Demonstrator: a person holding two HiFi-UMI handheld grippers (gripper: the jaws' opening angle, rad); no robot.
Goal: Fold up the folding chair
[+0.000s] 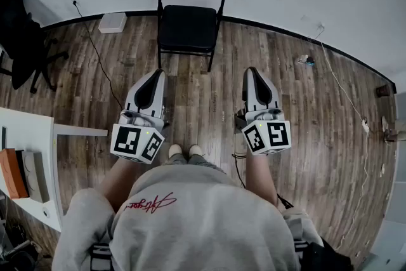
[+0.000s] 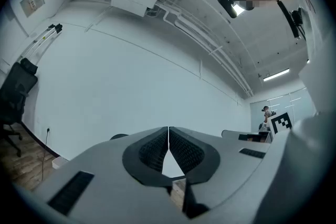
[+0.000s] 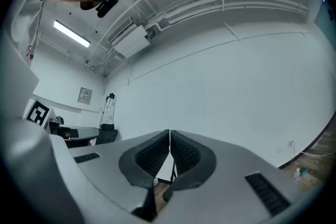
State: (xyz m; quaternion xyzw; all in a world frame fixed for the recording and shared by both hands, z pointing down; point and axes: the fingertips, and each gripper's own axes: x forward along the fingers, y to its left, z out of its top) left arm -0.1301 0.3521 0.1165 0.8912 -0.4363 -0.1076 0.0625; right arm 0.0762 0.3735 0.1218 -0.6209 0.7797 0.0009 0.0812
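Note:
A black folding chair (image 1: 189,13) stands unfolded against the white wall, its seat facing me. Both grippers hang in front of my body, a short way before the chair and apart from it. My left gripper (image 1: 154,75) points toward the chair's left front leg, jaws shut with nothing between them. My right gripper (image 1: 252,73) is level with it on the right, also shut and empty. In the left gripper view the gripper (image 2: 168,131) points at the wall, pads touching. In the right gripper view the gripper (image 3: 169,135) does the same, and a dark chair leg (image 3: 168,186) shows below its pads.
A black office chair (image 1: 22,41) stands at the far left. A white table (image 1: 28,136) with an orange object is at my left. A white box (image 1: 113,23) and a cable (image 1: 95,51) lie by the wall. More cables (image 1: 346,95) run across the wooden floor at right.

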